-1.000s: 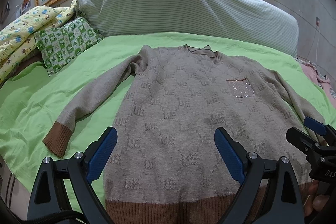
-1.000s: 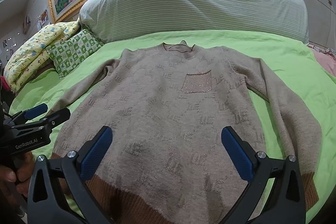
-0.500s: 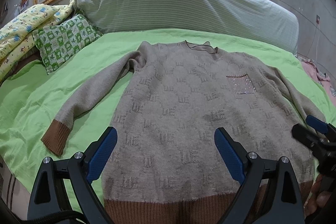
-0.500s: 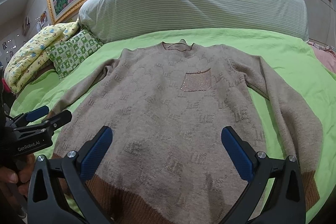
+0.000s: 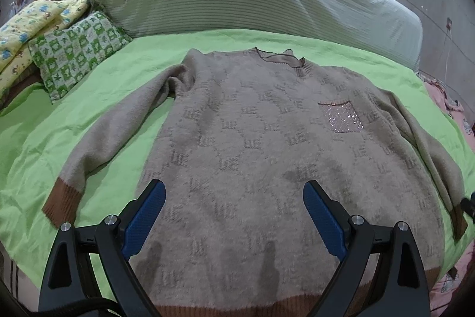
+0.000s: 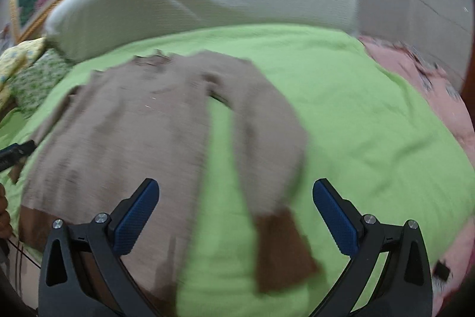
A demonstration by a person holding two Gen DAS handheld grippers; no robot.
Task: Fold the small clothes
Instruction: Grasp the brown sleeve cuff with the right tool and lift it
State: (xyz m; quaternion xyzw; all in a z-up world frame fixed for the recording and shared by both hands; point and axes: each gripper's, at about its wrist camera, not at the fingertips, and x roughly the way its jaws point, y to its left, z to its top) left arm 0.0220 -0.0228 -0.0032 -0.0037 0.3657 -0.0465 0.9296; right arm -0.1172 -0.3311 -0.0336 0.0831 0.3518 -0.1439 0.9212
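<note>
Sweater [image 5: 267, 156] flat beneath left tool [image 5: 234, 208]

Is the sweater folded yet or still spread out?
Spread flat. The sweater lies face up on the green sheet, both sleeves out sideways, no fold.

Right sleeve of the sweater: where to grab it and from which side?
Grip the brown ribbed cuff. It lies flat on the green sheet, apart from the sweater body, a free end just ahead of the open right gripper. Probably best to come from the near, outer edge, one finger sliding under, then carry it across the chest.
</note>
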